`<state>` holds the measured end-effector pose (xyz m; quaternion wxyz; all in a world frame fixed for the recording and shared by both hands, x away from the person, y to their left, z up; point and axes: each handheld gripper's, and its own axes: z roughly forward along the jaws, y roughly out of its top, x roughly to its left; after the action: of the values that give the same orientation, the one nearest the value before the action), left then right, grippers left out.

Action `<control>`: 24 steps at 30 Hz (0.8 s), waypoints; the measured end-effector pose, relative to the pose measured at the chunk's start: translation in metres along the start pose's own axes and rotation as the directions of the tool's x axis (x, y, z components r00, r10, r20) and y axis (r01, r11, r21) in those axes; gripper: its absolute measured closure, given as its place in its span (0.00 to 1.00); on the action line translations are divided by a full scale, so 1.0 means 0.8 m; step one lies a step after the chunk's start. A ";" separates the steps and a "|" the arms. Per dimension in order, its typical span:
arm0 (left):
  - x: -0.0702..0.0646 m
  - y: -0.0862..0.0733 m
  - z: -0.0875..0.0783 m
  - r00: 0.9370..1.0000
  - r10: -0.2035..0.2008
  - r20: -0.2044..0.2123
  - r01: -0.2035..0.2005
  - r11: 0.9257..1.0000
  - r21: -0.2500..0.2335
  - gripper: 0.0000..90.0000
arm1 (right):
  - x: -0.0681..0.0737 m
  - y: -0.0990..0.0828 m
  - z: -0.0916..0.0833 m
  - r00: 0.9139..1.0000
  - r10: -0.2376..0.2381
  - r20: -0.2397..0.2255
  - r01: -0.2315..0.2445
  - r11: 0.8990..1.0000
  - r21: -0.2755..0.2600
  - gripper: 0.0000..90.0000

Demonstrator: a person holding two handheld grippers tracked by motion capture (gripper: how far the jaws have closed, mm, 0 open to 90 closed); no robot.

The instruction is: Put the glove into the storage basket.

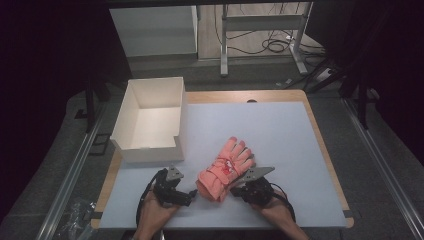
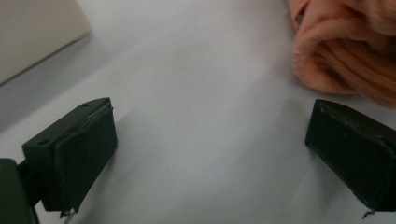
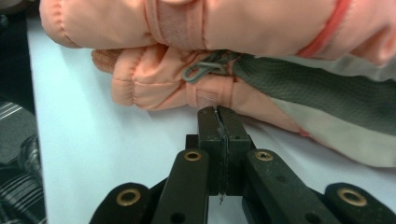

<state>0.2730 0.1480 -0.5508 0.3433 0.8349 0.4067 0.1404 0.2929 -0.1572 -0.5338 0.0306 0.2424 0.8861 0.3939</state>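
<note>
Two salmon-pink winter gloves (image 1: 225, 167) lie stacked on the pale mat (image 1: 285, 135), fingers pointing away from me. My left gripper (image 1: 191, 193) rests on the mat just left of the cuffs. Its jaws (image 2: 210, 135) stand open with bare mat between them, and a glove cuff (image 2: 345, 51) lies just beyond the right jaw. My right gripper (image 1: 234, 187) is at the right side of the gloves. Its jaws (image 3: 218, 112) are shut, pads pressed together, with the tips up against the edge of the lower glove (image 3: 159, 88). The upper glove (image 3: 233, 23) lies above it.
An open white cardboard box (image 1: 150, 152) stands at the table's left, its corner (image 2: 32, 32) showing beyond my left gripper. The mat runs wide to the right and behind the gloves. Table legs and cables stand on the floor past the far edge.
</note>
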 end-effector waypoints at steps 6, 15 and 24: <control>0.000 0.000 0.000 1.000 0.000 0.000 0.000 1.000 0.000 0.03 | -0.006 0.007 0.006 1.000 0.011 0.026 -0.011 1.000 -0.004 0.99; 0.004 -0.006 -0.006 0.999 0.032 0.025 -0.032 0.999 0.002 0.04 | -0.015 0.015 0.014 0.999 0.017 0.040 -0.016 1.000 -0.016 0.99; 0.004 -0.006 -0.006 0.999 0.037 0.024 -0.037 0.999 0.004 0.03 | -0.027 0.025 0.023 0.997 0.021 0.072 -0.019 1.000 -0.022 0.99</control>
<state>0.2702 0.1545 -0.5507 0.3439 0.8447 0.3871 0.1358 0.3248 -0.1428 -0.5349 0.0613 0.2649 0.8777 0.3945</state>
